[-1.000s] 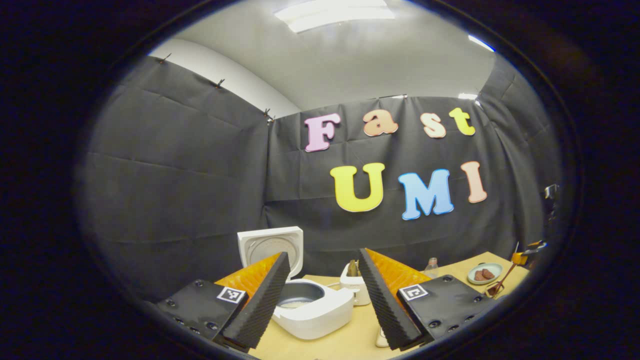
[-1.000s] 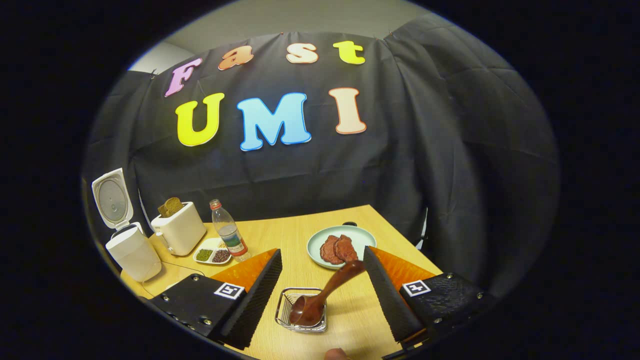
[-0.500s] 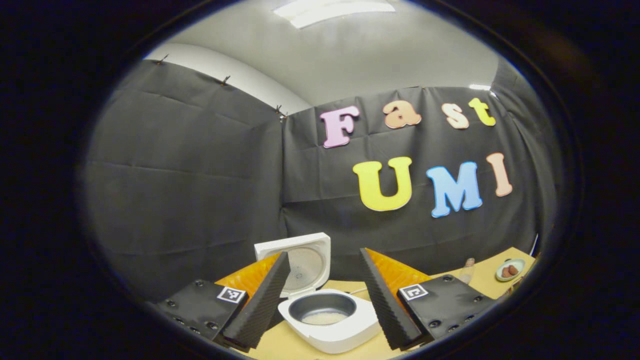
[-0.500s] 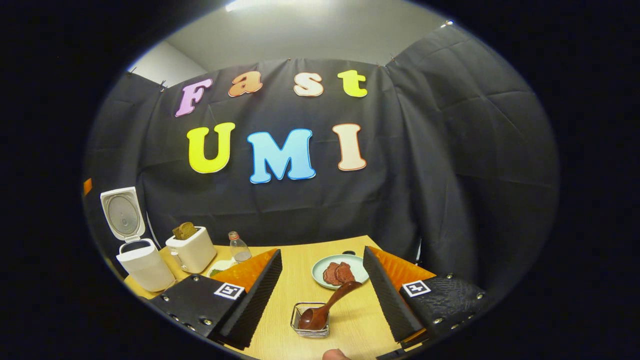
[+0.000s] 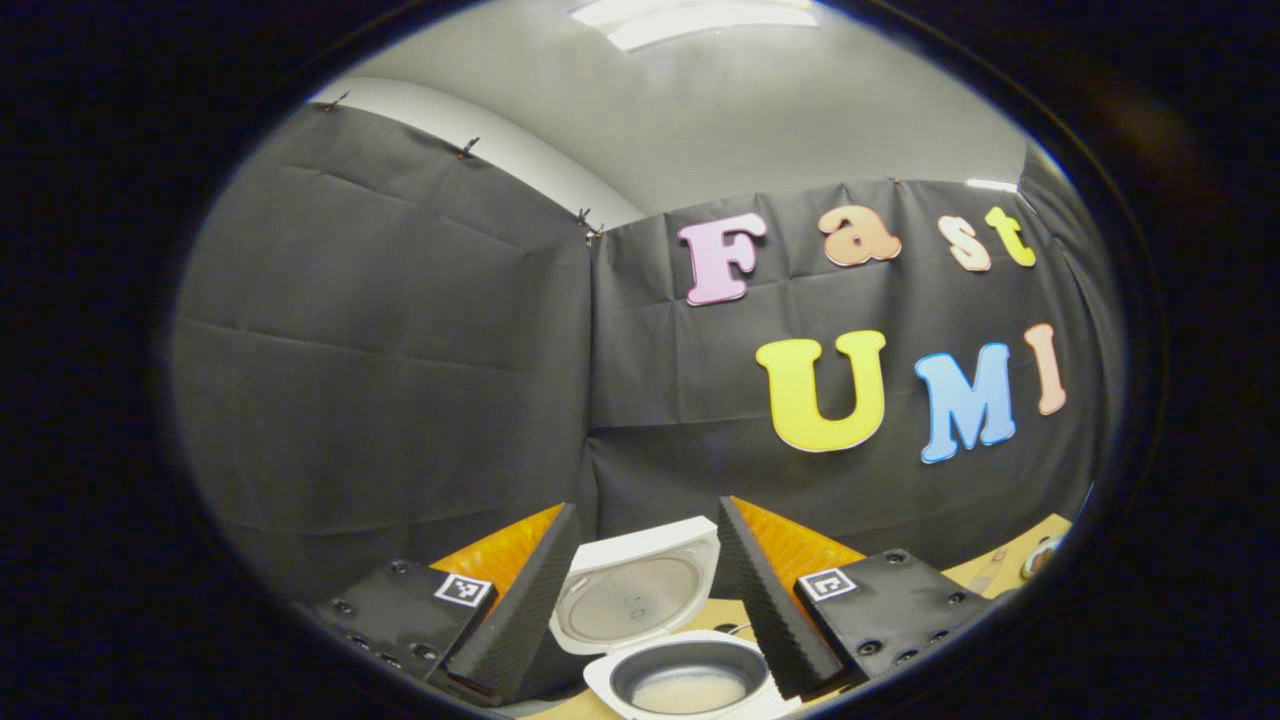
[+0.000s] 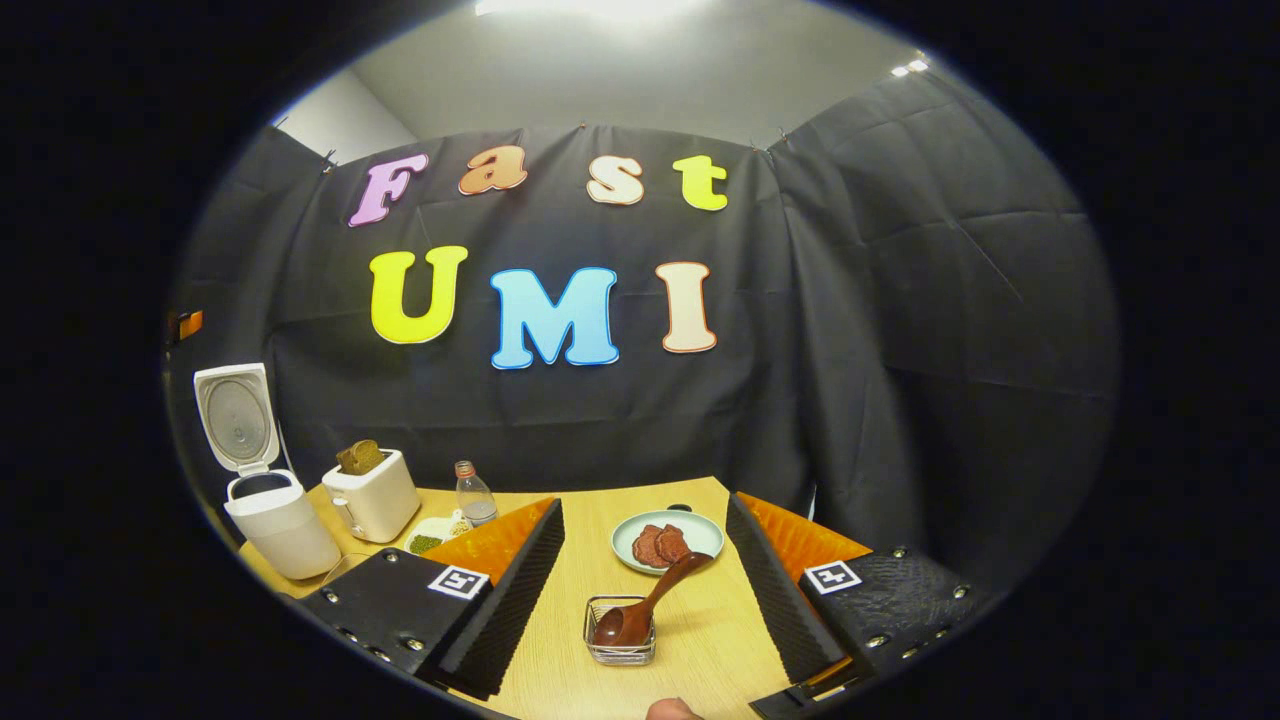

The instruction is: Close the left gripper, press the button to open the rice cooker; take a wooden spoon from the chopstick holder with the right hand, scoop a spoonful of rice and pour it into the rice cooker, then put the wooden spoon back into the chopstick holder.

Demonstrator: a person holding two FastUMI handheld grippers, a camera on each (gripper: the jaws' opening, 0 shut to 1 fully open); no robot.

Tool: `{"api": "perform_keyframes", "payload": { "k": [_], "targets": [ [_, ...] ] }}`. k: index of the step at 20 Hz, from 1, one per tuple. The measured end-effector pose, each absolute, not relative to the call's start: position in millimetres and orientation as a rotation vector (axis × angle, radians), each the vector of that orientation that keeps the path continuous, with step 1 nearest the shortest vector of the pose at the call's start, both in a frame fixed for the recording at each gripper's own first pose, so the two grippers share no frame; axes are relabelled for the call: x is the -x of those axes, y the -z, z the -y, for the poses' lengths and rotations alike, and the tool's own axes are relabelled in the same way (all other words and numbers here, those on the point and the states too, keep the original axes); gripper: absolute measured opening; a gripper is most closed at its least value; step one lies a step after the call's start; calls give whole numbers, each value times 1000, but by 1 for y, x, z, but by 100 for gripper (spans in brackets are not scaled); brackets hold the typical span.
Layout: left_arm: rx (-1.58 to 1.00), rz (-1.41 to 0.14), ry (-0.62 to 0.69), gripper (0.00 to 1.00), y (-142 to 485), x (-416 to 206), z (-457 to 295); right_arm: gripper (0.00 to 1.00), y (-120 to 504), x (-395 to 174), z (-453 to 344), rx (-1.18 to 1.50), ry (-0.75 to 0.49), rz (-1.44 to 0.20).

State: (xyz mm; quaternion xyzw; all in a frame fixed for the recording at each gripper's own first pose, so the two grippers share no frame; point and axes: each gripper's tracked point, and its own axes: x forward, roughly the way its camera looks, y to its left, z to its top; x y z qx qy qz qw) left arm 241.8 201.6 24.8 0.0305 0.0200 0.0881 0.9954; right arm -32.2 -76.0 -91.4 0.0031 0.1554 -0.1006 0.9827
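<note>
Both grippers held wide, nothing gripped; wooden spoon (image 6: 650, 605) seen resting in chopstick holder (image 6: 620, 645) between right gripper (image 6: 645, 590) fingers; rice cooker (image 5: 690, 675) seen w/ lid up below left gripper (image 5: 645, 590)

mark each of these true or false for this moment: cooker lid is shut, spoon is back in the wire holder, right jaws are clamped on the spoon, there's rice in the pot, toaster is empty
1. The cooker lid is shut. False: it stands open, hinged up.
2. The spoon sits in the wire holder. True: its bowl is down in the holder and the handle leans out.
3. The right gripper is clamped on the spoon. False: its jaws are wide apart and clear of it.
4. There is rice in the pot. True: a pale layer lies at the bottom in the left gripper view.
5. The toaster is empty. False: a brown slice sticks out of its top.
</note>
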Motion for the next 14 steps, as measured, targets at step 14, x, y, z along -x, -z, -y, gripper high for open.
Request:
{"api": "perform_keyframes", "payload": {
  "k": [14],
  "targets": [
    [-74,-113,-253,99,41,-398,-257,99,108,65,65,37,320,-343]
  ]
}}
